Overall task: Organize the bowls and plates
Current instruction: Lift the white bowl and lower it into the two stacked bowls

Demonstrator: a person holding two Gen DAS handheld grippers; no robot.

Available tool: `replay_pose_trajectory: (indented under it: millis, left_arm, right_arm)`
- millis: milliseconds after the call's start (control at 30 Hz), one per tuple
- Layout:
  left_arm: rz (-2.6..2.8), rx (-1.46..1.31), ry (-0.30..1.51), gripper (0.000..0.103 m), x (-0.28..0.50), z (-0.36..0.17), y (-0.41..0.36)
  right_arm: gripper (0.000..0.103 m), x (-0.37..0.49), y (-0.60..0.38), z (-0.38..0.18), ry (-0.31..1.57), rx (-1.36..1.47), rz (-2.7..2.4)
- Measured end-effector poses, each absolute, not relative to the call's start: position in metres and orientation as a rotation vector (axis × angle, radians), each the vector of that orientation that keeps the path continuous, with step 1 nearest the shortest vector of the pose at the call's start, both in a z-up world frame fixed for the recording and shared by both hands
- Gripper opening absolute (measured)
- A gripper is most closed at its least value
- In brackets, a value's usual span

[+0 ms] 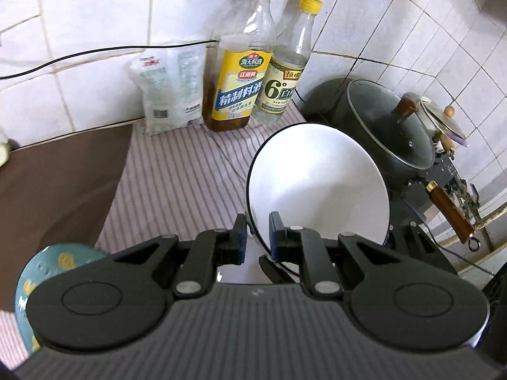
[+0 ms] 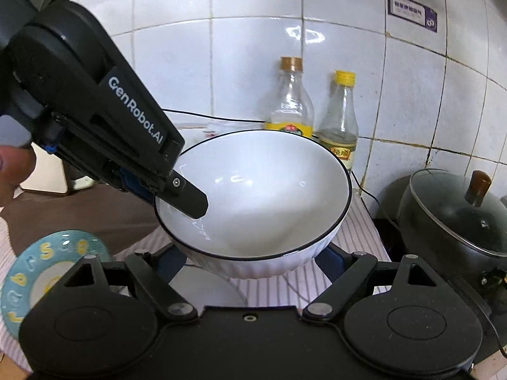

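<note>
A white bowl with a thin black rim (image 1: 317,186) (image 2: 259,196) hangs in the air above the striped cloth. My left gripper (image 1: 256,237) is shut on the bowl's rim, one finger inside and one outside; it shows from the side in the right wrist view (image 2: 177,186). My right gripper (image 2: 253,262) is open, its fingers on either side of the bowl's ribbed underside; I cannot tell if they touch it. A teal plate with yellow letters (image 1: 41,275) (image 2: 41,269) lies low on the left. A white plate (image 2: 206,288) lies under the bowl.
Two bottles (image 1: 244,63) (image 1: 288,63) and a plastic bag (image 1: 171,85) stand against the tiled wall. A dark lidded pot (image 1: 389,123) (image 2: 450,218) sits at the right, with a wooden-handled pan (image 1: 450,209) beyond. A black cable (image 1: 79,53) runs along the wall.
</note>
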State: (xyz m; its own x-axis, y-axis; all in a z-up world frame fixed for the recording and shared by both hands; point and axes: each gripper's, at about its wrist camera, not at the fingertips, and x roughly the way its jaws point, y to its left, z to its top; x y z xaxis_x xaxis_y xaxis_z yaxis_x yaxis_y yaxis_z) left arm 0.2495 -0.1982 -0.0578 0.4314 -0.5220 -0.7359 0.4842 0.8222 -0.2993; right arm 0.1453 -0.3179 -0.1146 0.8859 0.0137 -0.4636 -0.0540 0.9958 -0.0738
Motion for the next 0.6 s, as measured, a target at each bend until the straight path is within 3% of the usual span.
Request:
replay_pose_trajectory:
  millis: [600]
  left_arm:
    - [-0.574,-0.130,1.021,0.013,0.217,-0.089,-0.154]
  right_arm:
    - [0.090,0.117,-0.300,-0.136,0.576,-0.043,0.125]
